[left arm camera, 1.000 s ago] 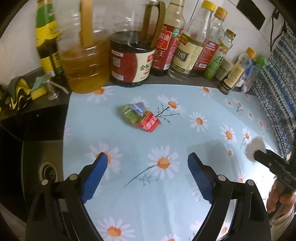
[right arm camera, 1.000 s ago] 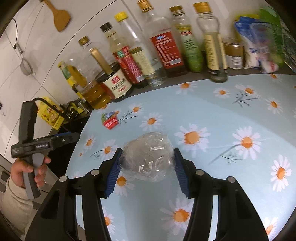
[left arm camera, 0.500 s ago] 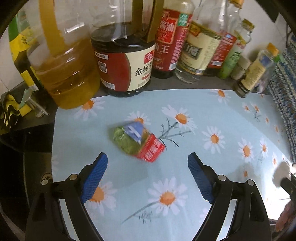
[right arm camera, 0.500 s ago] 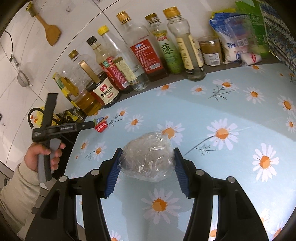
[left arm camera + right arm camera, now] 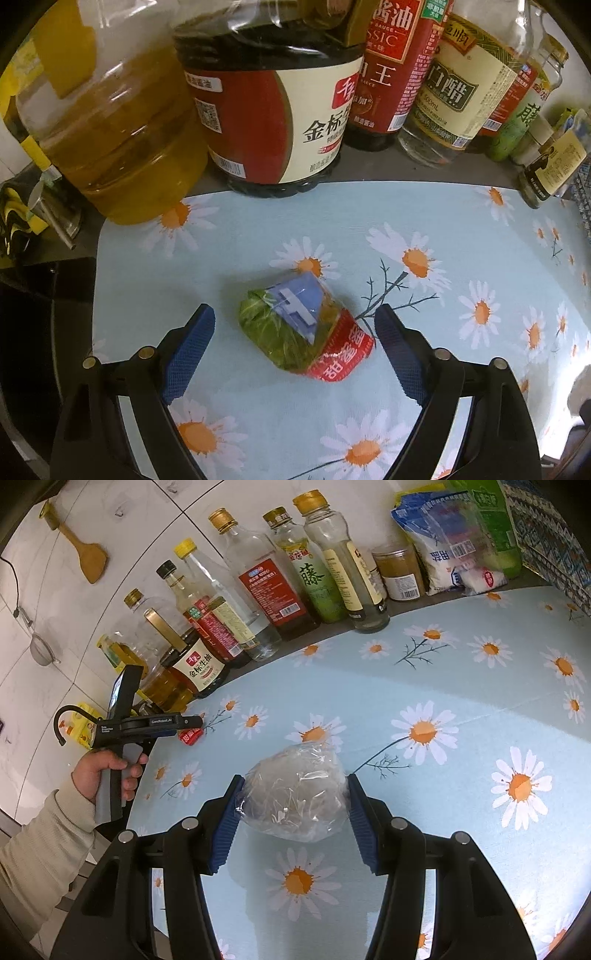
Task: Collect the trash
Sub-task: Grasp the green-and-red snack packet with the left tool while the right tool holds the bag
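Left gripper [image 5: 293, 330] angled steeply down, jaws wide apart astride the crumpled green-and-red wrapper [image 5: 304, 332] lying on the daisy cloth [image 5: 461, 258], pads clear. Right gripper [image 5: 293, 803] clamped on a clear crumpled plastic bag [image 5: 295, 794] above the cloth.

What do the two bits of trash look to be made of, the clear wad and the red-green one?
Clear wad: thin transparent plastic film, glossy and creased, looks like a crumpled bag. Red-green wrapper: printed plastic packaging, shiny, partly see-through, crumpled; probably a food packet.
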The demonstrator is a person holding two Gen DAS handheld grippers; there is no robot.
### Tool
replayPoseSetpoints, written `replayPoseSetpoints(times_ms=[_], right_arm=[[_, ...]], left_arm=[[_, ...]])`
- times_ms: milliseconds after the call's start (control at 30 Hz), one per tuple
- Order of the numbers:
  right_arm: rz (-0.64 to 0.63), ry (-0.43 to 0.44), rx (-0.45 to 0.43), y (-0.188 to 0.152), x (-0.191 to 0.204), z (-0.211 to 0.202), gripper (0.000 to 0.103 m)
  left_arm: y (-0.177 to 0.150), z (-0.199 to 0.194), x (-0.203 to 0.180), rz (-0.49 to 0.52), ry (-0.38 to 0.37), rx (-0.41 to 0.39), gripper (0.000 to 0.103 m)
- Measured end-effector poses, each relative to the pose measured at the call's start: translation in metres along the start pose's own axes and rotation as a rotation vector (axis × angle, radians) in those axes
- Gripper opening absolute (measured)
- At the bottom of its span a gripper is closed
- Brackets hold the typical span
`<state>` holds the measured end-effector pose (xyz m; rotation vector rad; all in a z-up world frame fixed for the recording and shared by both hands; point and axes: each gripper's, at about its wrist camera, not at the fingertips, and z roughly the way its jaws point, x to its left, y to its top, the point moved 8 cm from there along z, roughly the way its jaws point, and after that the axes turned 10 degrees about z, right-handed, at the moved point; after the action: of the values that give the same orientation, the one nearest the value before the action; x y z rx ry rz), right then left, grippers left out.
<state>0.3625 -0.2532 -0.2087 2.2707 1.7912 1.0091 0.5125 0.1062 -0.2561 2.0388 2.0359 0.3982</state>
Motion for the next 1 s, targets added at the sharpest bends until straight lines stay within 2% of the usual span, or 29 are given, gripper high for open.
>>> replayPoseSetpoints(times_ms=[100,133,233,333,600,800,833,867,1000], right_arm=[[0.004,0.0,-0.001,0.0,-0.001,-0.002,0.055],[0.008,0.004,-0.001,-0.001,-0.001,-0.002,0.055],[0.01,0.003,-0.002,-0.001,-0.003,-0.004,0.055],[0.011,0.002,-0.005,-0.002,-0.003,-0.005,0.055],[0.007,0.004,-0.006,-0.003,-0.002,-0.007,0.055],[-0.006,0.006,-0.003,-0.006,0.002,-0.008,0.055],[-0.007,0.007,-0.002,-0.007,0.003,-0.007,0.055],[-0.011,0.008,-0.001,-0.008,0.004,-0.007,0.055],[-0.021,0.011,0.004,-0.012,0.01,-0.007,0.055]], left_arm=[[0.002,0.004,-0.002,0.0,-0.012,0.003,0.083],[0.001,0.004,-0.002,-0.001,-0.021,0.007,0.076],[0.0,0.009,-0.002,0.003,-0.024,0.009,0.073],[0.002,0.009,-0.004,0.001,-0.025,-0.009,0.063],[-0.003,0.004,-0.014,0.017,-0.037,-0.034,0.057],[-0.018,-0.008,-0.02,0.03,-0.058,-0.05,0.053],[-0.021,-0.01,-0.02,0.032,-0.06,-0.055,0.052],[-0.024,-0.014,-0.022,0.033,-0.064,-0.058,0.045],[-0.037,-0.023,-0.028,0.041,-0.089,-0.075,0.039]])
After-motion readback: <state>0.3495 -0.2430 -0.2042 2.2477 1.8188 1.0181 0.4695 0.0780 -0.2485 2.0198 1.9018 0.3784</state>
